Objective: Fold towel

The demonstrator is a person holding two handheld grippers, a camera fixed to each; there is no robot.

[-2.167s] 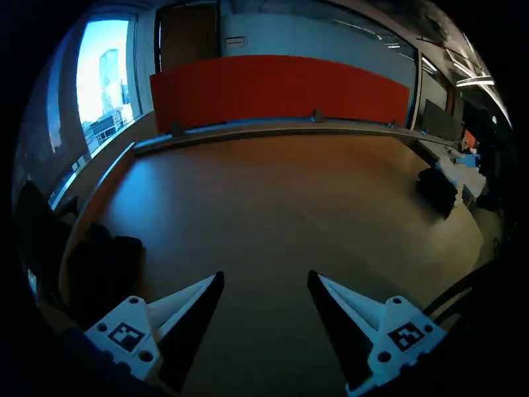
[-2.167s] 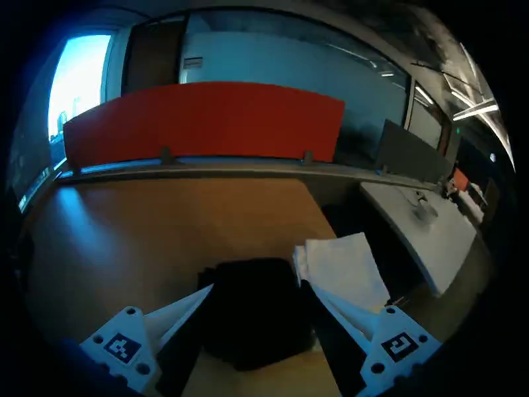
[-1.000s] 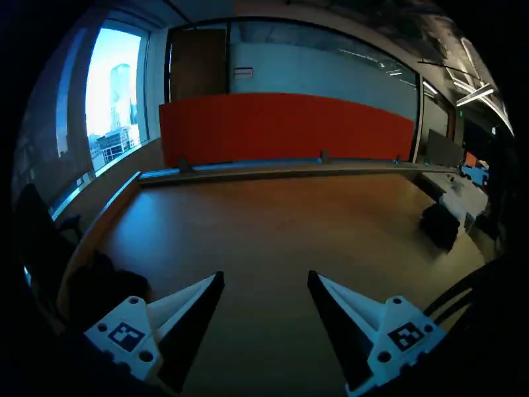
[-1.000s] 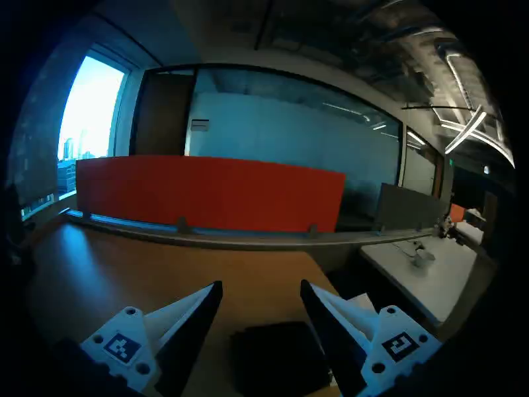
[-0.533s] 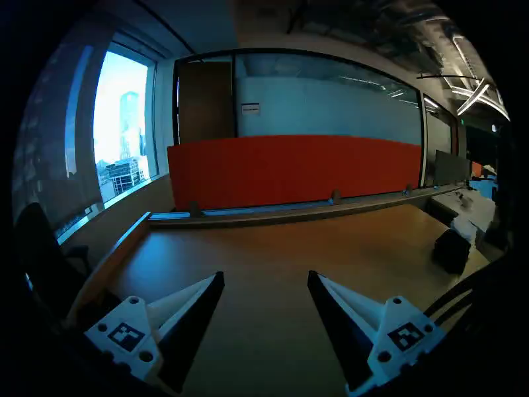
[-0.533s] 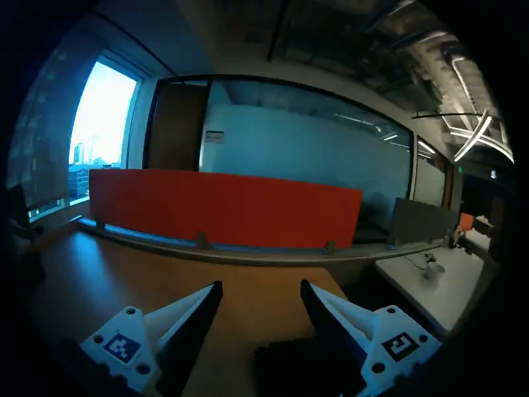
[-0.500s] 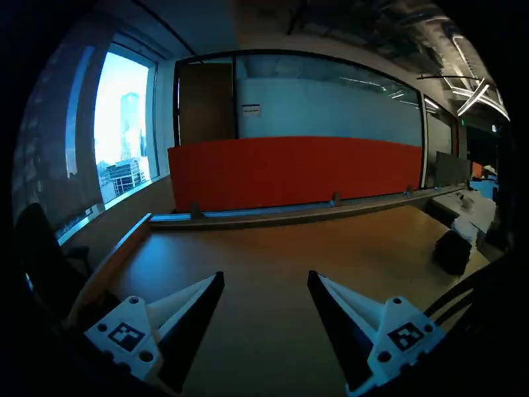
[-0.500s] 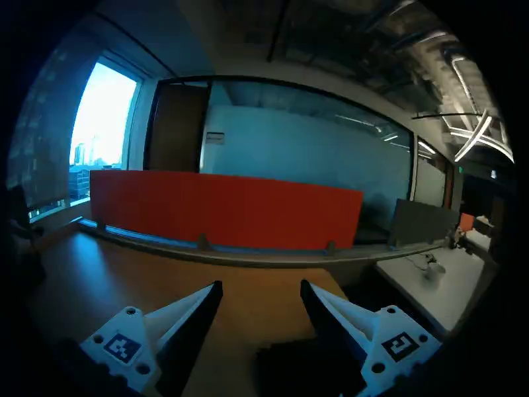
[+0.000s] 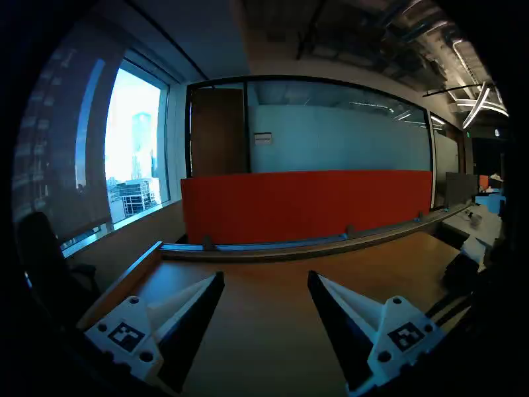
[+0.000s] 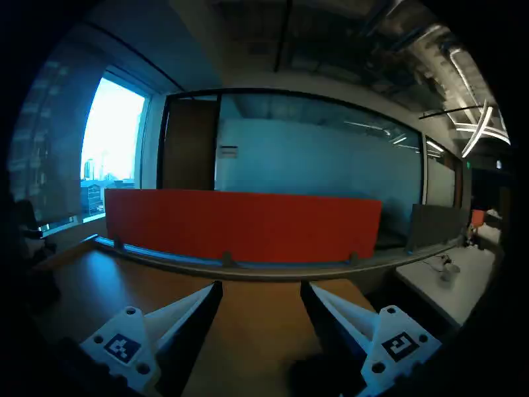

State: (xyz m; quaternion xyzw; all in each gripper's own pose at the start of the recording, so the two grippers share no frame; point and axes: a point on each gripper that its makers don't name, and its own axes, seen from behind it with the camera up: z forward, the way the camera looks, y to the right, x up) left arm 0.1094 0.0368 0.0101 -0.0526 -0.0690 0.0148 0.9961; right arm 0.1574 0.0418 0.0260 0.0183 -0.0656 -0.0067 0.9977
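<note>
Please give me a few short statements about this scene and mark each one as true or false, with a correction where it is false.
1. The left claw is open and empty. True.
2. The right claw is shut tight. False: it is open, with nothing between its fingers.
3. A red divider stands at the far edge of the table. True.
4. In the left gripper view, the window is on the right. False: it is on the left.
</note>
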